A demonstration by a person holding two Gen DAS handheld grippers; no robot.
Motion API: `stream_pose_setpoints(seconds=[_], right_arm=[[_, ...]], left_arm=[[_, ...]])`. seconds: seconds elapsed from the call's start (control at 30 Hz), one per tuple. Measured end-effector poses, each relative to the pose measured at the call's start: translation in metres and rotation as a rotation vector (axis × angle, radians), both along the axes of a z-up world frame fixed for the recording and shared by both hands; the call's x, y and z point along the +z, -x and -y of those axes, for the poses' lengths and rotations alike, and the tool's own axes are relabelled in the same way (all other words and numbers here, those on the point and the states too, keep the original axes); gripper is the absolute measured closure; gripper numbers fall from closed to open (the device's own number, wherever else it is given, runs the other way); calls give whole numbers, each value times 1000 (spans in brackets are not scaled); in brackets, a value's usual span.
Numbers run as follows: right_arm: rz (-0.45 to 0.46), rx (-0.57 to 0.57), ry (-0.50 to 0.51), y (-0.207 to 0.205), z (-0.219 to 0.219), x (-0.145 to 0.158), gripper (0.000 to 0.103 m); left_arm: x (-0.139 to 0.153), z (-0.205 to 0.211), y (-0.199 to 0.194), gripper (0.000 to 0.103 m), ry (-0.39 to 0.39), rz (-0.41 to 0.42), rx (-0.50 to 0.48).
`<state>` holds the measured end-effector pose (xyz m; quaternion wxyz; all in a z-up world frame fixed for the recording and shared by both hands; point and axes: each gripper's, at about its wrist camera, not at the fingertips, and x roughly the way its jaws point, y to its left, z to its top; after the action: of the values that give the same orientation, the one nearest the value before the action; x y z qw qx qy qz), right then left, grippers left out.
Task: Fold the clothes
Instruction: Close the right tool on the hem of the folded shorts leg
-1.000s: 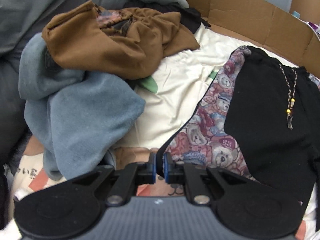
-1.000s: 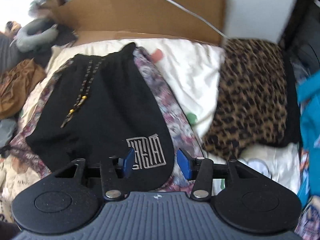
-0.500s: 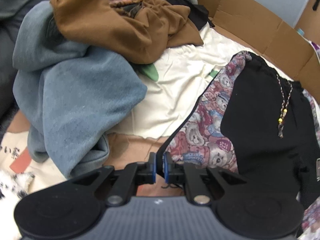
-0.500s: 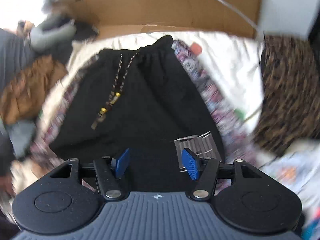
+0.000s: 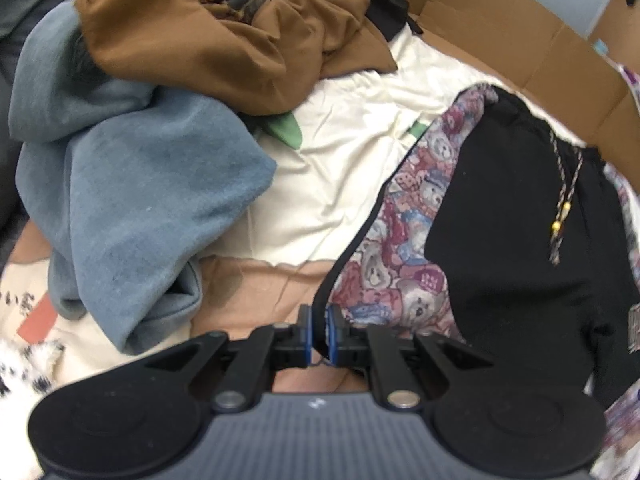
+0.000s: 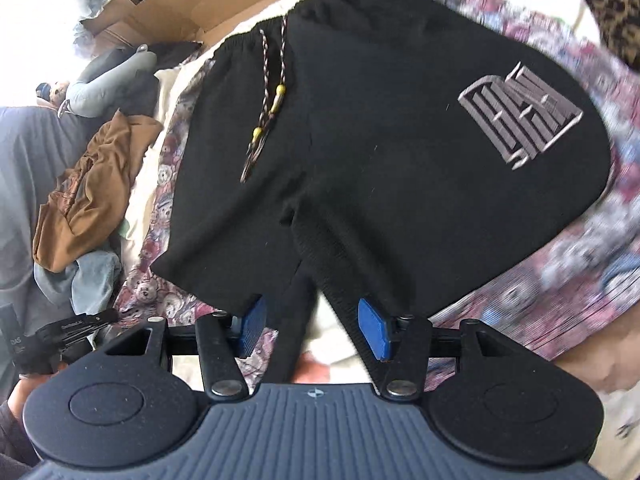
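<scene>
Black shorts (image 6: 380, 168) with a beaded drawstring (image 6: 272, 96) and a grey logo (image 6: 520, 116) lie flat on a teddy-bear print cloth (image 5: 400, 248). My left gripper (image 5: 319, 334) is shut on the black-trimmed edge of that bear print cloth at its near left corner. The shorts (image 5: 520, 248) lie to its right. My right gripper (image 6: 316, 324) is open, low over the crotch of the shorts, with the two leg hems just ahead of its blue pads (image 6: 374, 332). Nothing is held between them.
A pile of a brown garment (image 5: 224, 40) and a blue-grey one (image 5: 132, 208) sits to the left on a cream sheet (image 5: 344, 172). Cardboard walls (image 5: 520, 44) line the far side. A leopard-print fabric (image 6: 608, 4) lies at the far right.
The right gripper has swung down and closer to the shorts' leg hems, staying open. The left gripper kept its hold on the cloth edge and shifted slightly.
</scene>
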<state>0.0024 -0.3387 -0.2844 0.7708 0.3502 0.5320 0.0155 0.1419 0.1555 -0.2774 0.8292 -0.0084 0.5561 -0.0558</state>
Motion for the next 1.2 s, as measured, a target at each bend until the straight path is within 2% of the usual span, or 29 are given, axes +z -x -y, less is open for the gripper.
stream_pose_setpoints(seconds=[0.23,0.53,0.6,0.73,0.83,1.03,1.2], right_arm=[[-1,-26,-37,3,-29,-16,44],[-29,-58,-86,16,-37,-46,45],[-29,-68,-101,20,-38,-53,52],[-28,-86,-133,28,-41,-66,53],[-25,-98,-160,33,-43,-73,62],[-17,-117,-204,33,-50,-75,63],[-42,-81,-226,30,-64,-78,63]], left_arm=[[2,2,0,95,-37,-19,-6],[-2,3,-1,95,-83,-37,-22],[-4,4,-2,95,-92,-41,-20],[-8,7,-5,95,-112,-44,-14],[-9,8,-7,95,-119,-45,-11],[-15,7,-8,95,-120,-50,-16],[-17,5,-11,95,-110,-46,-16]])
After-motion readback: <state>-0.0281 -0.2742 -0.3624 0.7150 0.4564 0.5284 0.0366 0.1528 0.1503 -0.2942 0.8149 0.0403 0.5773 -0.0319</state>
